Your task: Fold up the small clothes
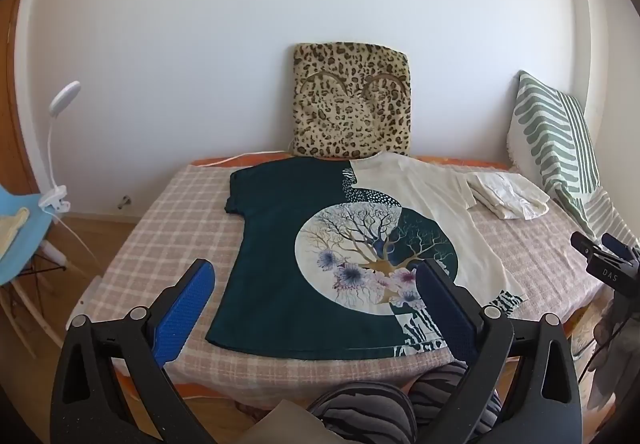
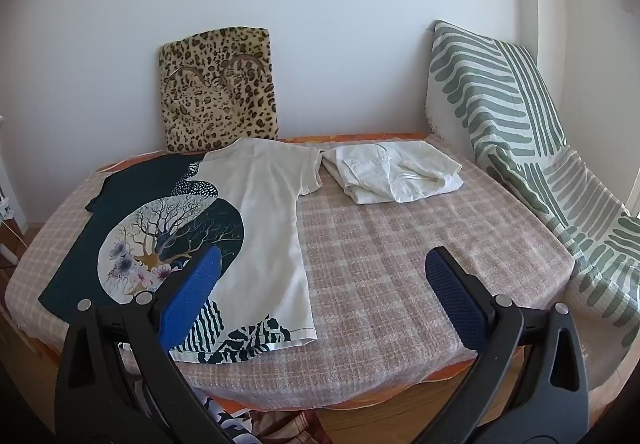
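A T-shirt lies spread flat on the worktop, which is covered with a pink-and-white checked cloth; the shirt is dark teal on one half and cream on the other, with a round tree-and-flower print in the middle. Its hem lies along the near edge and its neck reaches the far edge, just in front of a leopard-print cushion propped against the wall. Near the far right corner, just beside the shirt's cream sleeve, sits a folded white garment. A green-and-white striped throw drapes down along the right edge. The left gripper hovers over the near edge above the shirt's hem, its jaws spread wide with nothing between them. The right gripper is held over the near right part of the worktop, its jaws likewise wide apart and empty, one blue pad over the shirt's cream side and the other over bare checked cloth. A white clip lamp stands off the left edge.
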A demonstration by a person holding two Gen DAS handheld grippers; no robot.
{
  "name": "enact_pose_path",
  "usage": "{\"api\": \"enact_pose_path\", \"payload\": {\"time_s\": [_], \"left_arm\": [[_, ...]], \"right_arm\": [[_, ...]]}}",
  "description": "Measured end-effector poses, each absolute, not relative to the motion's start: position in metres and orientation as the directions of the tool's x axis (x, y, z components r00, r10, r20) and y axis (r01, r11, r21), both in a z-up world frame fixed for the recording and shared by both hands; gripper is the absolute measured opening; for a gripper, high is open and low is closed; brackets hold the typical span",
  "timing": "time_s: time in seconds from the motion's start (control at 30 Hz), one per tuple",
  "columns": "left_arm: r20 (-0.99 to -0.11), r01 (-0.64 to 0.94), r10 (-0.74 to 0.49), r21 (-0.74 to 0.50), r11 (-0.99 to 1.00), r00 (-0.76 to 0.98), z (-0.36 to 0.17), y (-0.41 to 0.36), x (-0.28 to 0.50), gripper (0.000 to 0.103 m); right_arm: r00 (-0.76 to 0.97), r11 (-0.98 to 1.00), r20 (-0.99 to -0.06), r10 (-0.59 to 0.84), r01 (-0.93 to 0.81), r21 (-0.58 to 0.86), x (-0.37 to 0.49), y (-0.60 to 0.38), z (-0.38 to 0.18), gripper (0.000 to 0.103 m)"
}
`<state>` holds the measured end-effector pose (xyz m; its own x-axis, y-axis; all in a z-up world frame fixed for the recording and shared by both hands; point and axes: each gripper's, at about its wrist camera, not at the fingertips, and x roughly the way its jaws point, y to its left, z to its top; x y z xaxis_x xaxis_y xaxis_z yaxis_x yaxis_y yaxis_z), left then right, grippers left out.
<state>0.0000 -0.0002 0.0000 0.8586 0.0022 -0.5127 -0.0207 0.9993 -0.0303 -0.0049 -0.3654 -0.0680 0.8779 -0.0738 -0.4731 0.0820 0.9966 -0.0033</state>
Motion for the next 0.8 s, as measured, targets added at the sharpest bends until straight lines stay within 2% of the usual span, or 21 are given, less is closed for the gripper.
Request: {"api": "enact_pose_path", "payload": {"time_s": [0.8], "left_arm": [[-0.508,-0.019,-0.014,-0.059,0.998,0.861,0.0062,0.0022,-0.0029,0.101]], "right_arm": [[0.877,0.997,-0.476,-0.066,0.081,0.010,-0.0040,-0.3661,-0.0625,0.103]]}}
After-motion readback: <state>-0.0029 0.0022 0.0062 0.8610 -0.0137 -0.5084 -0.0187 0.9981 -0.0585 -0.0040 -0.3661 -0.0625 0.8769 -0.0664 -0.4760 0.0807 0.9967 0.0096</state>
